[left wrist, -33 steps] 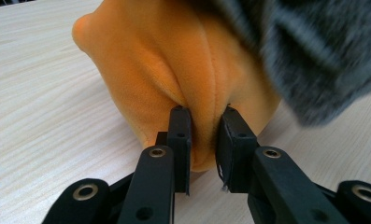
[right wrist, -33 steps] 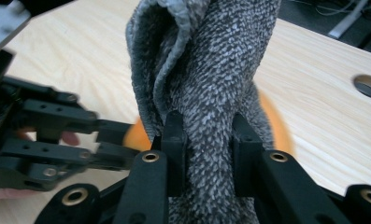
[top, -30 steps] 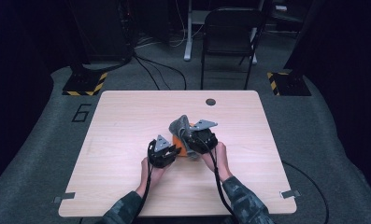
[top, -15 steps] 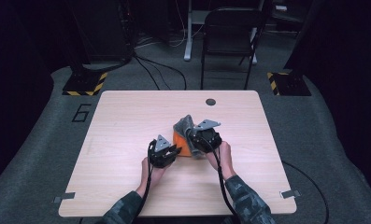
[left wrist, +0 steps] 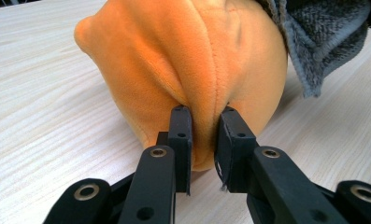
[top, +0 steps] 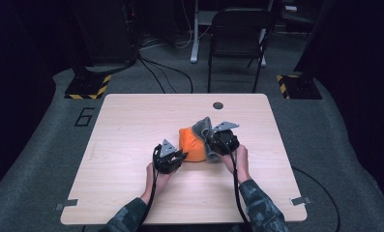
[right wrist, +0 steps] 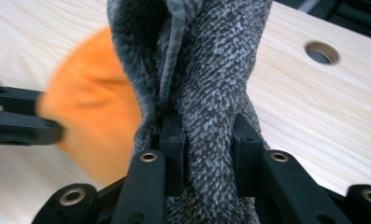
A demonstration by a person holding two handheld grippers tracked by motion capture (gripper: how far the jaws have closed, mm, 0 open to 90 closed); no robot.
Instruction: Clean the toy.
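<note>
near the middle of the desk [top: 131,125], an orange plush hat [top: 192,144] is lying with its grey fleecy cuff [top: 206,133] turned toward the person's right. the left tongs [left wrist: 204,140] are clenching a fold of the orange body, pinning it low against the wood. the right tongs [right wrist: 206,144] are gripping a bunched pleat of the grey cuff and lifting it off the hat. judging from this, the cuff is being peeled or unrolled; the next move is calling for a steady outward pull while the left side is holding firm.
</note>
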